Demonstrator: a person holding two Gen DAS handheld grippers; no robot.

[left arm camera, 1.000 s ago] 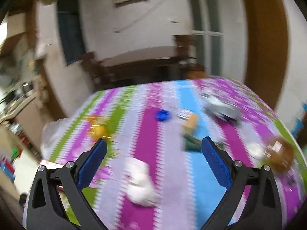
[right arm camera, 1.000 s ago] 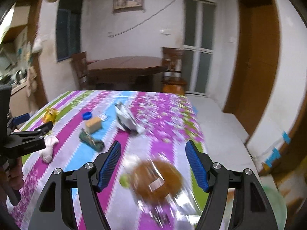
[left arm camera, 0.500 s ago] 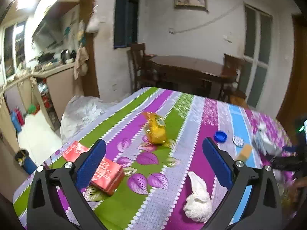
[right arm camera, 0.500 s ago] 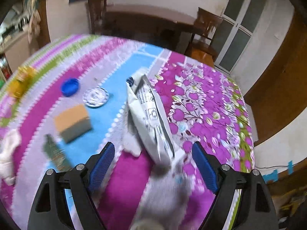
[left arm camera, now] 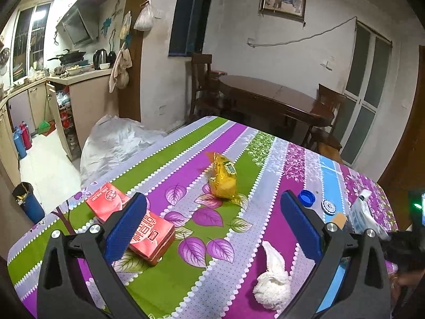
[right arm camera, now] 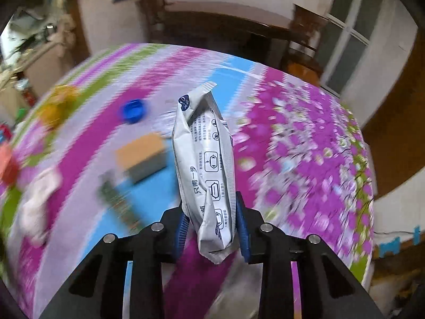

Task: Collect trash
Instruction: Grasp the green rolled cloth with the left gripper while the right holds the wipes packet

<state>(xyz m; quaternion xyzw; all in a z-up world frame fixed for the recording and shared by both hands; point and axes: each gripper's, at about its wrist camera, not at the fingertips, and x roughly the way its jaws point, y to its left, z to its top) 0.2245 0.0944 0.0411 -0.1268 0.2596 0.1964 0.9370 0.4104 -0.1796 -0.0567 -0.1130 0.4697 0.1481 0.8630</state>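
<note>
My right gripper (right arm camera: 212, 212) is closing its jaws on a white printed pouch (right arm camera: 204, 154). The blue pads touch its lower sides, and the pouch stands up from them above the striped tablecloth (right arm camera: 292, 138). My left gripper (left arm camera: 212, 198) is open and empty over the same table. Before it lie a yellow wrapper (left arm camera: 223, 180), red packets (left arm camera: 132, 220) by its left finger, and a crumpled white tissue (left arm camera: 272, 284). A blue cap (left arm camera: 306, 198), a round lid (left arm camera: 329, 207) and a brown block (right arm camera: 142, 156) lie further right.
A green wrapper (right arm camera: 117, 204) lies beside the brown block. On the floor left of the table stand a blue bin (left arm camera: 26, 202) and a white plastic sack (left arm camera: 117, 143). A dark wooden table (left arm camera: 271, 98) with chairs stands behind. A hand (left arm camera: 406, 279) shows at the right edge.
My right gripper swung from the brown wrapper down to the white pouch and narrowed around it. The left gripper turned left toward the red packets, still open.
</note>
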